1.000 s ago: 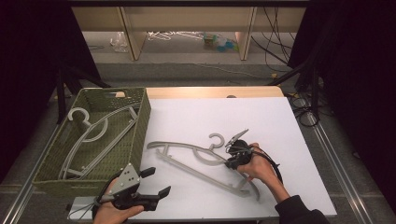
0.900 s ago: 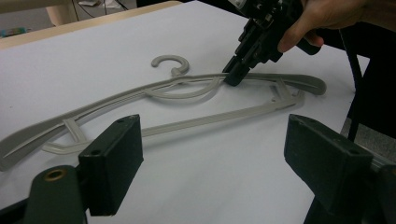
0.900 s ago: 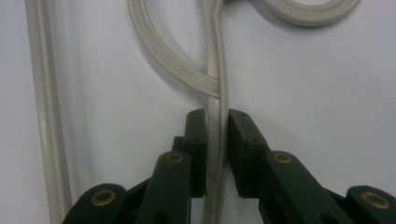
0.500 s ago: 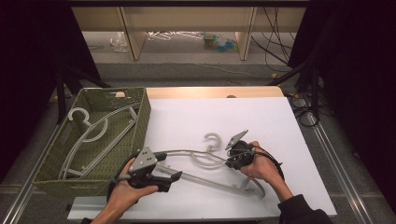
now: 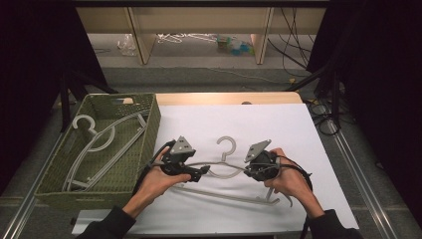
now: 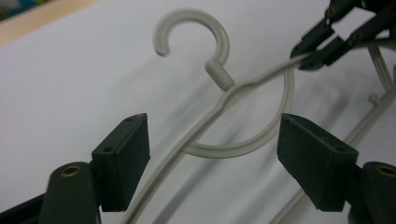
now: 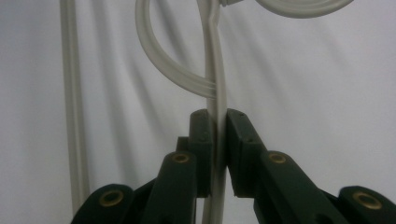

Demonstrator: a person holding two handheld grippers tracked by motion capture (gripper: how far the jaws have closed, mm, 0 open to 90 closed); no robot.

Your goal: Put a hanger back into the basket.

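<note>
In the high view, the right gripper [image 5: 247, 170] is clamped on the right shoulder of a grey hanger [image 5: 225, 169] lying on the white table [image 5: 298, 129], which steadies the hanger for a second grip. The left gripper [image 5: 200, 173] sits at the hanger's left shoulder, jaws pointing toward the hook [image 5: 227, 145]. To the left of that gripper, a woven basket [image 5: 149, 124] holds other hangers [image 5: 99, 144], a likely destination. In the left gripper view, the jaws stand wide apart with the hanger's shoulder [image 6: 187, 140] running between them, touched by neither; the hook [image 6: 196, 35] lies ahead of the jaws, and the right gripper [image 6: 313, 53] pinches the far shoulder beyond. In the right gripper view, both jaws press flat against the hanger's thin bar [image 7: 215, 93], holding it firmly. Compared with one second ago, the left gripper has moved from the table's near edge up to the hanger; the right gripper's hold is unchanged.
</note>
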